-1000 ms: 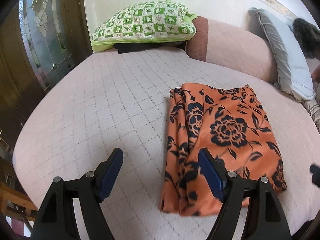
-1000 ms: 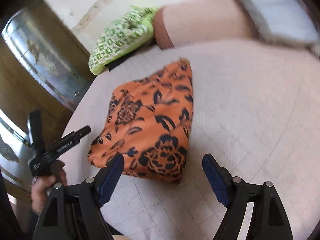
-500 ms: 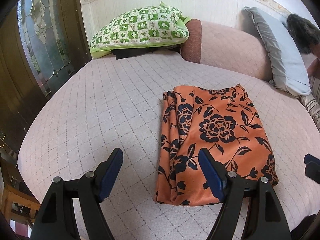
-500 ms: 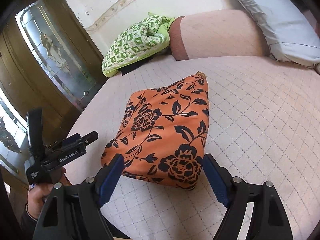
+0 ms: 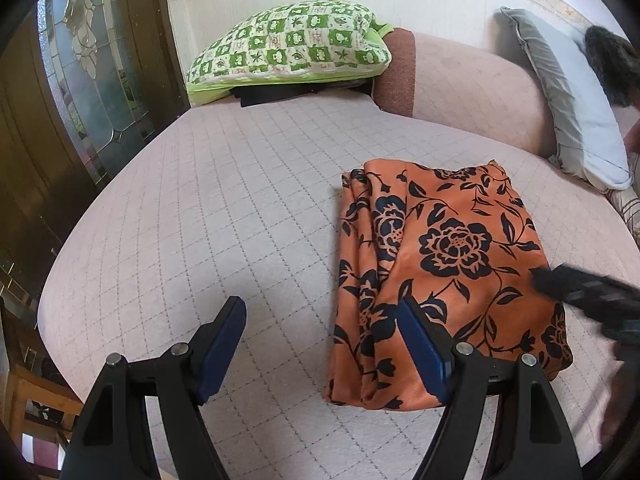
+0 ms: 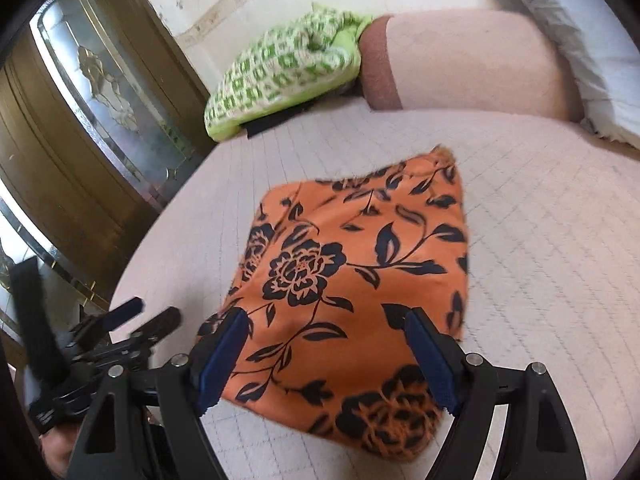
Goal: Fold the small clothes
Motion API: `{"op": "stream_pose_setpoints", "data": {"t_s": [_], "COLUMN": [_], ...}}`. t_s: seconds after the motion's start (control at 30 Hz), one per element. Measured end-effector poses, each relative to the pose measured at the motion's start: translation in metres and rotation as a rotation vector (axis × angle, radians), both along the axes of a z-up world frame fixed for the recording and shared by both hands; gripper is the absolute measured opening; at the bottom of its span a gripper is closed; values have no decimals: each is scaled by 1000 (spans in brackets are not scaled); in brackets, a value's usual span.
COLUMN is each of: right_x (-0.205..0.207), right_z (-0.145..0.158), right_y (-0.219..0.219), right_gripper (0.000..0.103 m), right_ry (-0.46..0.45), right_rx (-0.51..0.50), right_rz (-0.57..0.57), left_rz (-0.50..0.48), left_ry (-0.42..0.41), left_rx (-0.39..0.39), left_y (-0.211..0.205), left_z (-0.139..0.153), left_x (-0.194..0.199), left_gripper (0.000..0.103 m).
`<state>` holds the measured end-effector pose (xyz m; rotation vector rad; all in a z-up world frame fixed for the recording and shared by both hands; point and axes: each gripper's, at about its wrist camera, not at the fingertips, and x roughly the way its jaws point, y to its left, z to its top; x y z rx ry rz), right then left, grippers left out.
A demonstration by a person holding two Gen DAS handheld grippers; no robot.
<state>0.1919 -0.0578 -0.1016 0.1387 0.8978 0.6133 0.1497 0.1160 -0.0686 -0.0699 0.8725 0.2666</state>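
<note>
The orange floral cloth (image 5: 448, 264) lies folded into a rough rectangle on the pink quilted bed cover (image 5: 224, 216), toward the near edge of the bed. Its left side shows several stacked folds; its top face is flat.

My left gripper (image 5: 322, 350) is spread wide and holds nothing. It hangs above the bed cover just left of the cloth. Its right pad (image 5: 420, 352) overlaps the cloth's near left corner in the left wrist view; whether it touches the fabric cannot be determined.

My right gripper (image 6: 326, 358) is also spread wide, with nothing pinched. In the right wrist view its two pads frame the near part of the cloth, which lies below and between them. The right wrist view is blurred. In the left wrist view this gripper enters from the right edge, over the cloth's right side.

A green checked pillow (image 5: 288, 44) rests at the far end of the bed, beside a pink bolster (image 5: 472, 92) and a grey pillow (image 5: 568, 112). A wooden door with patterned glass (image 5: 92, 80) stands to the left.
</note>
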Motion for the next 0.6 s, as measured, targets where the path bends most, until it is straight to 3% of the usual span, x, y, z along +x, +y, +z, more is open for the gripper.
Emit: {"op": "stream_pose_setpoints", "data": {"t_s": [0.13, 0.23, 0.33, 0.47, 0.6], "right_x": [23, 17, 9, 11, 40], "right_z": [-46, -23, 0, 7, -24], "right_y": [20, 20, -3, -43, -76], "right_gripper": [85, 85, 85, 85, 85], "right_ry": [143, 125, 88, 52, 169], "right_rx": [-79, -56, 37, 58, 122], "right_rz": [46, 66, 41, -34, -120], "left_rz": [0, 4, 1, -36, -75], "left_ry": [4, 5, 2, 14, 52], "left_rx": [0, -11, -107, -340, -380], "left_y": [3, 9, 25, 57, 62], "left_z": [0, -2, -8, -28, -50], "left_x": [-3, -1, 4, 24, 55], "left_gripper": [79, 79, 79, 83, 83]}}
